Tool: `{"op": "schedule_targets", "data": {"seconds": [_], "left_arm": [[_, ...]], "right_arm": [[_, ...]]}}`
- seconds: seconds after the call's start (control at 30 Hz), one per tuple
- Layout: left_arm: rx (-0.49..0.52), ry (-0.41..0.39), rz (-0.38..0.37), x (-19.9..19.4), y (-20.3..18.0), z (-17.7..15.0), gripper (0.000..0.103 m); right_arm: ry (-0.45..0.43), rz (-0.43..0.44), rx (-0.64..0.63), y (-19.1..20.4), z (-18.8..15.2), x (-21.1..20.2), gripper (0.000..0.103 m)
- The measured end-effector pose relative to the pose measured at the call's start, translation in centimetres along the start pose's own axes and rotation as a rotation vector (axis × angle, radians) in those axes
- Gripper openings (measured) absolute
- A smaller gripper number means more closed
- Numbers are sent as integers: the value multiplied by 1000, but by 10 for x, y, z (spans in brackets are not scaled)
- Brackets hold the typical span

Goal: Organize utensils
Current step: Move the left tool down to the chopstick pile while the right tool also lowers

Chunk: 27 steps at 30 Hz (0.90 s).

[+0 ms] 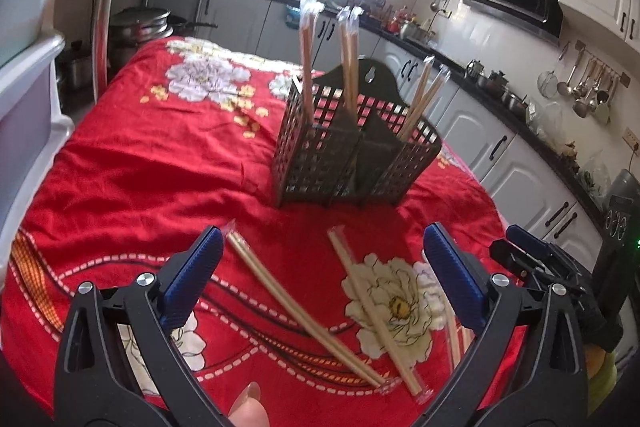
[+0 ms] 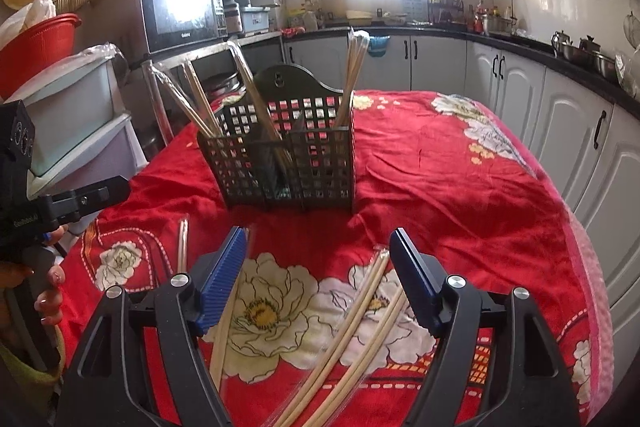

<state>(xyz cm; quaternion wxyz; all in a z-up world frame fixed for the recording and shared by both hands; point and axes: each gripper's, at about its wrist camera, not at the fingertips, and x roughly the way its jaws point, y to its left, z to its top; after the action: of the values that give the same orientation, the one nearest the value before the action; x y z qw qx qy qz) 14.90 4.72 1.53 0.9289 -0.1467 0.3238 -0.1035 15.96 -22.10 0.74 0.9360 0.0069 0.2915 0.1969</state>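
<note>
Desk covered by a red cloth with white and yellow flower print [image 1: 132, 163] [image 2: 460, 187], set in a kitchen with grey cabinets along the far and right walls. Dark perforated plastic utensil caddy [image 1: 352, 151] [image 2: 288, 159], divided into compartments and with a raised back panel, stands upright on the cloth at the centre of the desk, beyond both claws. Wrapped pairs of wooden chopsticks [image 1: 348, 63] [image 2: 352, 83] stand in the caddy's compartments, leaning outward at several angles, their clear sleeves projecting above the rim.

Left claw [image 1: 320, 267], black arms with blue ribbed pads, is spread wide apart and holds nothing; it hovers above the near part of the cloth. Two loose wrapped chopstick pairs [image 1: 304, 315] lie flat on the cloth between and below its fingers, crossing near their near ends.

Right claw [image 2: 318, 275], of the same build, is likewise spread apart and empty. A bundle of pale loose chopsticks [image 2: 352, 339] in clear wrap lies on the flower print between its fingers; another wrapped pair [image 2: 226, 323] lies under its left finger. In the left wrist view, the right claw appears at the right edge.
</note>
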Motion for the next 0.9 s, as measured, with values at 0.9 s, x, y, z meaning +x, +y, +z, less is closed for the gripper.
{"op": "schedule_targets", "data": {"seconds": [0.9], "left_arm": [[-270,217,-31,84,49,-23,68]], "right_arm": [[256,39,124,-36,-16,82,61]]}}
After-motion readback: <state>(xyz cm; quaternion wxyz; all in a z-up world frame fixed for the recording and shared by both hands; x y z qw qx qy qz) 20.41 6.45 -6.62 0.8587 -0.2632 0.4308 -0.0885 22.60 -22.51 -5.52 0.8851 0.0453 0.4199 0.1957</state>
